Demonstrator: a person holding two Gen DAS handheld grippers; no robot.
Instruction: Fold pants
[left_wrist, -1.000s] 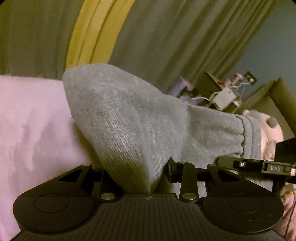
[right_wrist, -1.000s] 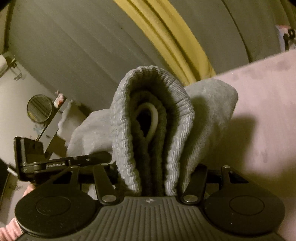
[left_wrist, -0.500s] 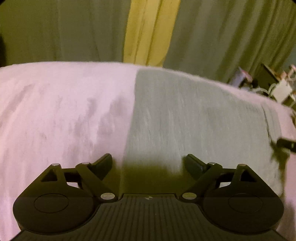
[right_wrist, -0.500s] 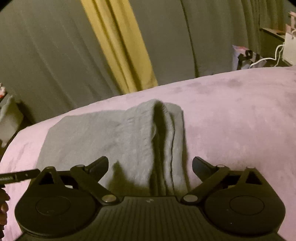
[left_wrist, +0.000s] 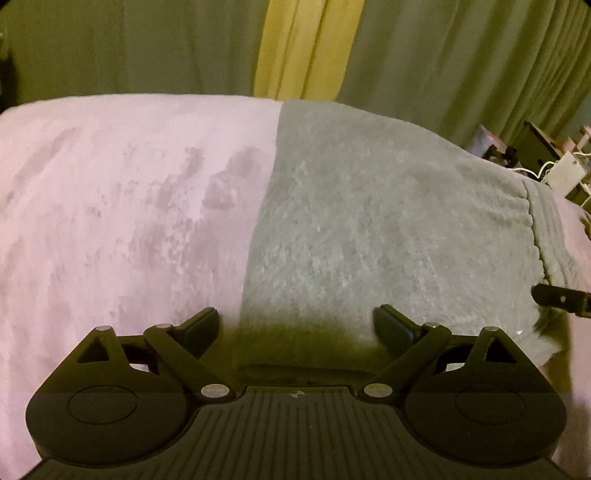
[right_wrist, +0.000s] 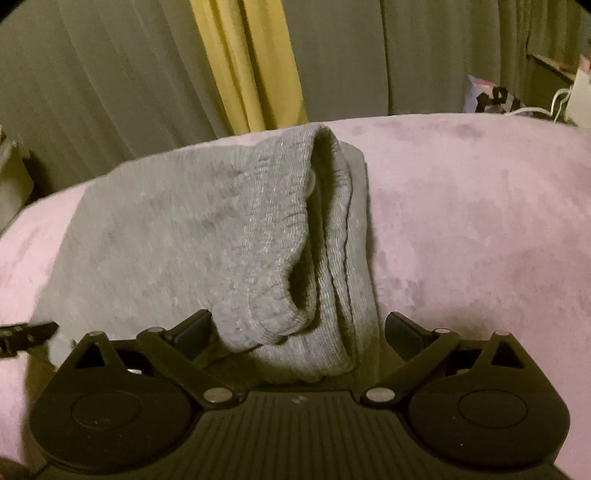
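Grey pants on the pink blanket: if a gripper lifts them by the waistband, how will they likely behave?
Probably floppy: the grey pants drape flat. The ribbed waistband curls loosely, so layers may separate. The knit looks soft, likely not slippery.

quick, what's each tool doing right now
left tool: open, holding nothing, over the pants
right tool: open, waistband loose between its fingers
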